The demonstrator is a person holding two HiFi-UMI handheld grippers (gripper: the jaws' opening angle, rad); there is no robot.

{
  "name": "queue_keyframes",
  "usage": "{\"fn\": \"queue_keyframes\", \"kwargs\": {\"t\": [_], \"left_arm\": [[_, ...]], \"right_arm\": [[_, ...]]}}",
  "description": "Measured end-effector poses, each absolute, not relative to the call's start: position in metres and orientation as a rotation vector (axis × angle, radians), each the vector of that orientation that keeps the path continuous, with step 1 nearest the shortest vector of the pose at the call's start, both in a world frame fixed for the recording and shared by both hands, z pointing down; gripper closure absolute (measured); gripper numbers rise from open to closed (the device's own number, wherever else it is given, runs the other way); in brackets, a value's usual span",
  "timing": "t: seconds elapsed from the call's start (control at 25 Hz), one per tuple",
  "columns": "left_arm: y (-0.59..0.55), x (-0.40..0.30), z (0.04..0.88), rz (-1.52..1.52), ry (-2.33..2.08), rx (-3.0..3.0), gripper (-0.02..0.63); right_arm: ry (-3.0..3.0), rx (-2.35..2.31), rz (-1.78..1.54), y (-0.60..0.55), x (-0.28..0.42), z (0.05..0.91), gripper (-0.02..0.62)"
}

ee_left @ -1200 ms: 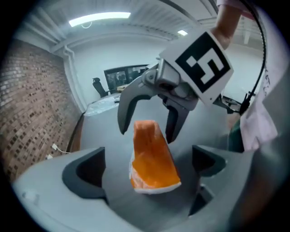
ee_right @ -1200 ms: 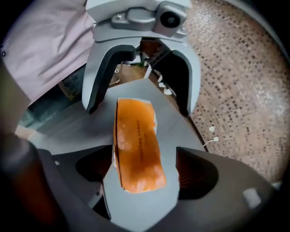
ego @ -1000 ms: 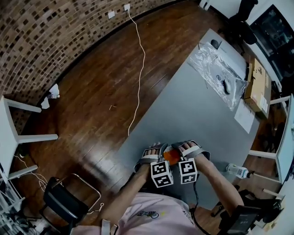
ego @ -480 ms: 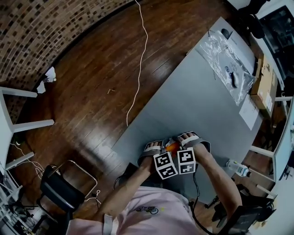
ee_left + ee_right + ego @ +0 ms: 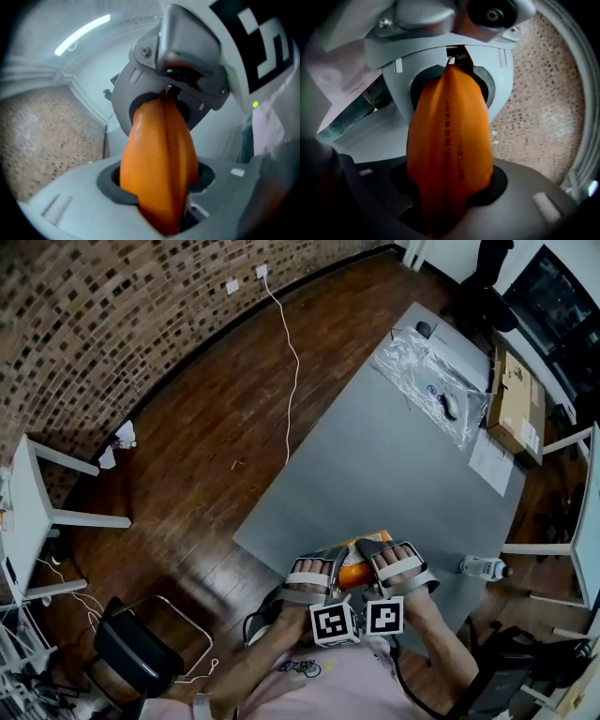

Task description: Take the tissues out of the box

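Observation:
An orange tissue pack [image 5: 360,557] is held over the near edge of the grey table [image 5: 394,446], between two grippers that face each other. The left gripper [image 5: 328,574] has one end of the pack [image 5: 159,154] wedged between its jaws, which are closing on it. In the left gripper view the right gripper [image 5: 187,56] shows at the pack's far end. The right gripper [image 5: 379,568] is shut on the other end of the pack [image 5: 450,145], and the right gripper view shows the left gripper [image 5: 445,42] beyond it. No loose tissue is visible.
At the table's far end lie a clear plastic bag [image 5: 433,381] with a mouse, a cardboard box [image 5: 511,399] and a paper sheet [image 5: 495,460]. A water bottle [image 5: 483,568] lies at the right edge. A white cable [image 5: 286,381] crosses the wooden floor; a black chair [image 5: 131,652] stands at the lower left.
Both grippers' jaws have closed in on the orange pack. The hands have turned so the marker cubes sit nearer the body, and more of the pack shows. The head view has shifted.

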State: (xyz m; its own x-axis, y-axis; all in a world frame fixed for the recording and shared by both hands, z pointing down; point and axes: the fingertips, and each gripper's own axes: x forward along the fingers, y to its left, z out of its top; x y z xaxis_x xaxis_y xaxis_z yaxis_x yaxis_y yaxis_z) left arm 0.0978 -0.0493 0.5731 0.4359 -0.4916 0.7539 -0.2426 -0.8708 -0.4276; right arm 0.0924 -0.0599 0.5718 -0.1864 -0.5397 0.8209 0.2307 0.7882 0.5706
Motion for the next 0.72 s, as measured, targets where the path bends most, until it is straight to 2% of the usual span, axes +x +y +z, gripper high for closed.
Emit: {"fn": "queue_keyframes", "kwargs": {"t": [0.32,0.72], "left_arm": [[0.001,0.101,0.503,-1.363,0.777,-2.062,0.369],[0.047,0.1,0.464,-1.263,0.836,-1.891,0.37]], "right_arm": [[-1.618,0.544,-1.018,-0.012,0.097,0.499,0.354],[-1.55,0.687,-1.151,0.037,0.098,0.458,0.366]]}}
